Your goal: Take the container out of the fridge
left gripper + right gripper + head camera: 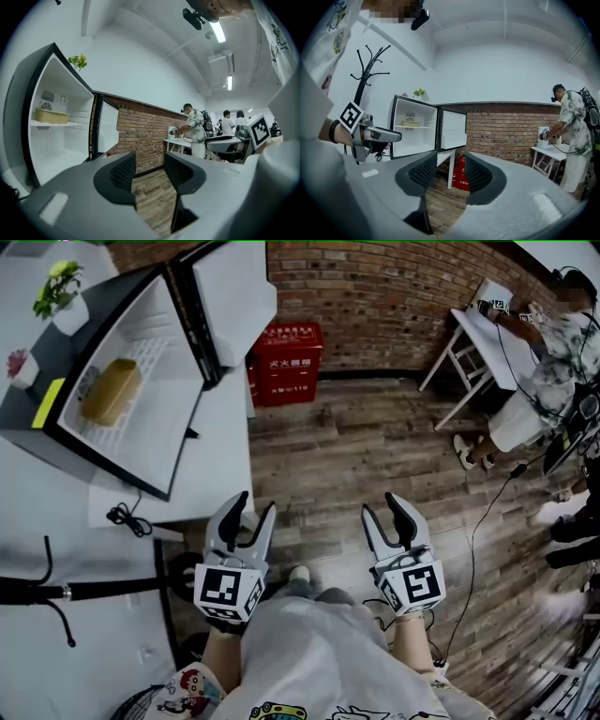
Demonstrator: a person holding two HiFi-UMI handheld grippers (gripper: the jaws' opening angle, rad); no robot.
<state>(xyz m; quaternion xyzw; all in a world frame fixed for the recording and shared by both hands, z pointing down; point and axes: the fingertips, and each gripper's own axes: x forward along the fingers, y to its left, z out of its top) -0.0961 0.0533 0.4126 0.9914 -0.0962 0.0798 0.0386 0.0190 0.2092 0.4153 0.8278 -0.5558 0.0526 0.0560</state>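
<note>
Left claw [253, 512] and right claw [382, 510] both stand open and empty, well apart from the open fridge [150, 442]. The yellow container [111, 390] rests on its shelf. Risk: a shallow, one-sided pinch may tip or drop it.

Rough brick wall [394, 296], wood-plank floor [356, 460].

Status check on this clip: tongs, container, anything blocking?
Left tongs and right tongs open, empty. Container inside fridge, door open. Nothing seen blocking it.
</note>
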